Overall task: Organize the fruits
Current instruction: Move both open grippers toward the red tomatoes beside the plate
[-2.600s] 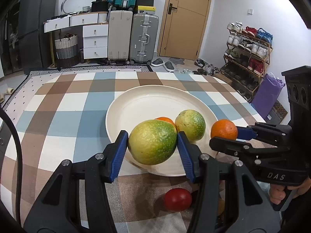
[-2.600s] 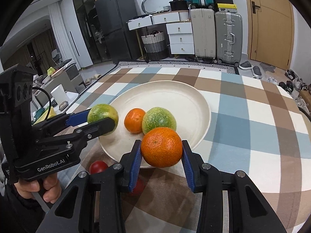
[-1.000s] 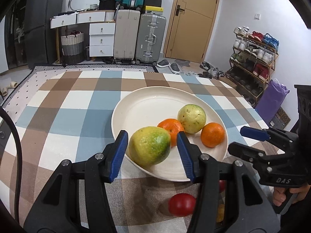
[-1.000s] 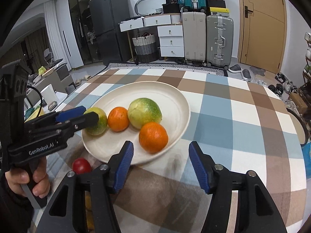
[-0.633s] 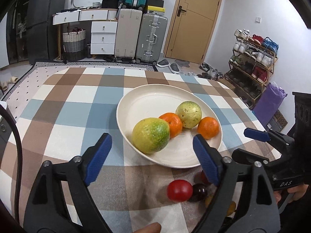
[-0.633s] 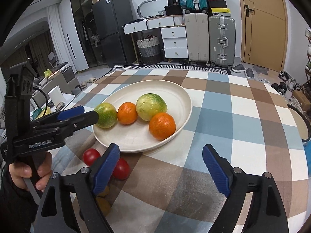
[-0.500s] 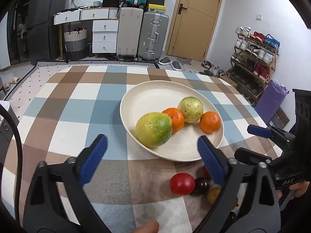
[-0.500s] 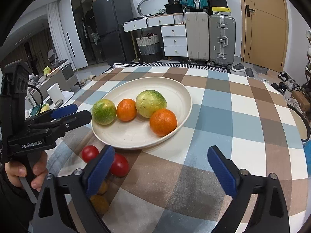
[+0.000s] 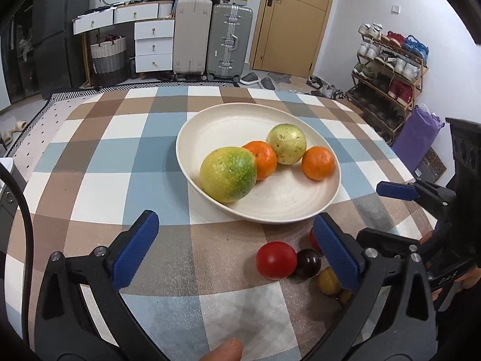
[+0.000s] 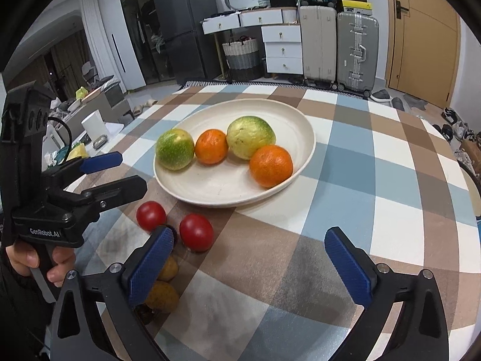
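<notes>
A cream plate (image 9: 228, 126) (image 10: 228, 183) on the checked tablecloth holds a large green-yellow fruit (image 9: 228, 174) (image 10: 175, 149), a paler green fruit (image 9: 286, 143), and two oranges (image 9: 318, 162) (image 9: 263, 159). My left gripper (image 9: 234, 218) is open and empty, just short of the plate's near rim. My right gripper (image 10: 249, 231) is also open and empty, back from the plate. On the cloth between the two grippers lie two red tomatoes (image 10: 151, 215) (image 10: 196, 232), a dark plum (image 9: 308, 263) and small yellow fruits (image 10: 162, 296), partly hidden behind the pads.
The round table's edge curves away on the left and right. Beyond it stand suitcases (image 9: 230, 40), white drawers (image 9: 153, 45), a door and a shoe rack (image 9: 387, 69). A hand (image 10: 30, 258) holds the left gripper's handle, and a fingertip (image 9: 225, 352) shows at the bottom.
Both grippers opened wide and drew back from the plate. The green-yellow fruit left my left gripper and the orange left my right gripper; both now rest on the plate.
</notes>
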`<state>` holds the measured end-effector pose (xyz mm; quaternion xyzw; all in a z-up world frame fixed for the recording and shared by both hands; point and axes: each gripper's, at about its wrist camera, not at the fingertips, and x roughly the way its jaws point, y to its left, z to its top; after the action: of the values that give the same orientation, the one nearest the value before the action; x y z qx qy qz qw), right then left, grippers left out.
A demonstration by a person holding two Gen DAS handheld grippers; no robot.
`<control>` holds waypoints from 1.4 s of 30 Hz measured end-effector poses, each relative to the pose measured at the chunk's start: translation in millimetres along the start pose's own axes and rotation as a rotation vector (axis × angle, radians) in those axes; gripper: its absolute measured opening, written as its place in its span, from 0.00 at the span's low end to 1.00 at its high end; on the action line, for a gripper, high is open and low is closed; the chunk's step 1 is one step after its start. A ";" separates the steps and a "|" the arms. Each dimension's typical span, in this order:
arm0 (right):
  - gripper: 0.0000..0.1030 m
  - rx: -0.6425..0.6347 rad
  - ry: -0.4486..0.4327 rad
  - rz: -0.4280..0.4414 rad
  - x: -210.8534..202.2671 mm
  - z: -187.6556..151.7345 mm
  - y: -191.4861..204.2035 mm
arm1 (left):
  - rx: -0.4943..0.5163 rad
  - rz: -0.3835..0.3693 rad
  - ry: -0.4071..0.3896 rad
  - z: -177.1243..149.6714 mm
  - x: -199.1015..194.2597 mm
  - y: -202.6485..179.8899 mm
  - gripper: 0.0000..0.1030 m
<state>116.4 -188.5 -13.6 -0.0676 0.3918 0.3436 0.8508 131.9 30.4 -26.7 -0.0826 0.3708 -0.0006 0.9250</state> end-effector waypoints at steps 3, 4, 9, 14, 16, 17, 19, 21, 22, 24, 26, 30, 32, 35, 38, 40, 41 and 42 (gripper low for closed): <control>1.00 -0.002 -0.002 0.020 -3.8 -0.5 1.9 | 0.011 0.006 0.006 -0.1 0.5 -0.9 1.00; 1.00 -0.008 -0.006 0.019 -4.5 -0.3 3.2 | 0.013 0.004 0.013 -0.2 0.8 -0.9 1.00; 0.99 -0.018 0.029 0.015 5.4 -3.4 6.9 | 0.025 0.011 0.038 0.0 0.3 -2.2 1.00; 0.96 -0.016 0.051 0.025 13.8 -3.8 9.0 | 0.044 -0.021 0.067 1.1 -2.5 -4.6 1.00; 0.93 -0.024 0.057 0.021 16.7 -3.4 11.0 | 0.045 -0.027 0.081 1.1 -1.9 -4.6 0.99; 0.91 -0.029 0.061 0.022 18.7 -3.3 12.2 | 0.042 -0.040 0.087 1.3 -1.5 -3.8 0.99; 0.85 -0.037 0.068 0.022 21.3 -3.4 14.0 | 0.042 -0.048 0.095 1.3 -1.1 -3.5 0.98; 0.81 -0.043 0.074 0.022 24.2 -3.2 15.3 | 0.041 -0.055 0.105 0.9 0.2 -3.5 0.96; 0.80 -0.046 0.075 0.024 25.3 -3.0 15.9 | 0.041 -0.062 0.109 0.6 1.1 -3.6 0.95; 0.77 -0.051 0.076 0.029 27.1 -2.2 17.1 | 0.044 -0.068 0.116 -0.2 2.5 -4.6 0.95; 0.71 -0.060 0.080 0.035 28.4 -2.0 18.8 | 0.050 -0.075 0.122 -1.1 3.8 -5.9 0.93; 0.60 -0.077 0.084 0.058 30.5 -1.3 21.7 | 0.040 -0.088 0.151 -3.0 9.7 -3.4 0.85; 0.54 -0.086 0.084 0.067 30.3 -1.5 23.8 | 0.033 -0.095 0.161 -3.3 11.5 -2.2 0.82; 0.47 -0.098 0.090 0.082 30.0 -2.1 26.3 | 0.025 -0.107 0.168 -3.9 13.2 -1.3 0.79; 0.42 -0.106 0.091 0.087 29.6 -1.9 29.2 | 0.023 -0.109 0.179 -4.8 15.5 -1.2 0.75; 0.40 -0.112 0.089 0.092 30.1 -1.6 29.9 | 0.019 -0.114 0.189 -5.6 17.4 -0.9 0.73; 0.38 -0.116 0.089 0.092 30.4 -1.5 30.5 | 0.015 -0.121 0.192 -5.8 18.2 -0.7 0.71; 0.36 -0.119 0.090 0.093 30.5 -1.7 30.9 | 0.012 -0.127 0.198 -6.0 19.3 -0.6 0.69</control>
<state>109.5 -149.6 -31.7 -0.1152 0.4111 0.4022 0.8099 141.9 27.7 -44.2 -0.1001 0.4541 -0.0695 0.8826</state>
